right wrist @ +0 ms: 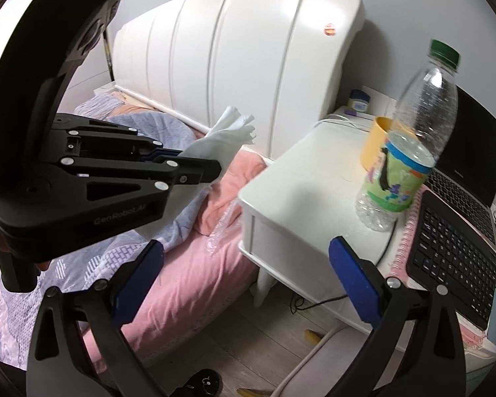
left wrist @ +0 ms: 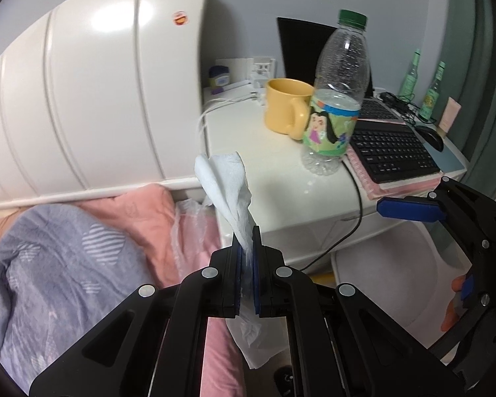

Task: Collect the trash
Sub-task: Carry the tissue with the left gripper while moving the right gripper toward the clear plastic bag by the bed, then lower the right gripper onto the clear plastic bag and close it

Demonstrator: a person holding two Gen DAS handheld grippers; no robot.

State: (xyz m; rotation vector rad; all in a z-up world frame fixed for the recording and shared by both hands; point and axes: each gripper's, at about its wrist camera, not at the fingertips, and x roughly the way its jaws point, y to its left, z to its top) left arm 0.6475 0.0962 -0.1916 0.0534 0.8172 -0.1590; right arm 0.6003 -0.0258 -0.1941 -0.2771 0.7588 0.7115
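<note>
My left gripper (left wrist: pixel 247 248) is shut on a crumpled white tissue (left wrist: pixel 226 185), held in the air over the gap between the bed and the white bedside table (left wrist: pixel 268 172). The tissue also shows in the right wrist view (right wrist: pixel 228 132), sticking out of the left gripper (right wrist: pixel 215 170). An empty clear plastic bottle (left wrist: pixel 339 99) with a green cap and cartoon label stands on the table; it also shows in the right wrist view (right wrist: pixel 410 139). My right gripper (right wrist: pixel 248 268) is open and empty, in front of the table's near corner, apart from the bottle.
A yellow mug (left wrist: pixel 286 106) stands behind the bottle. A black keyboard (left wrist: pixel 390 152) lies on a pink notebook, with a laptop (right wrist: pixel 473 152), mouse (left wrist: pixel 431 137) and small bottles beyond. A bed with pink and purple bedding (left wrist: pixel 82 248) lies left. A chair seat (right wrist: pixel 340 357) is below.
</note>
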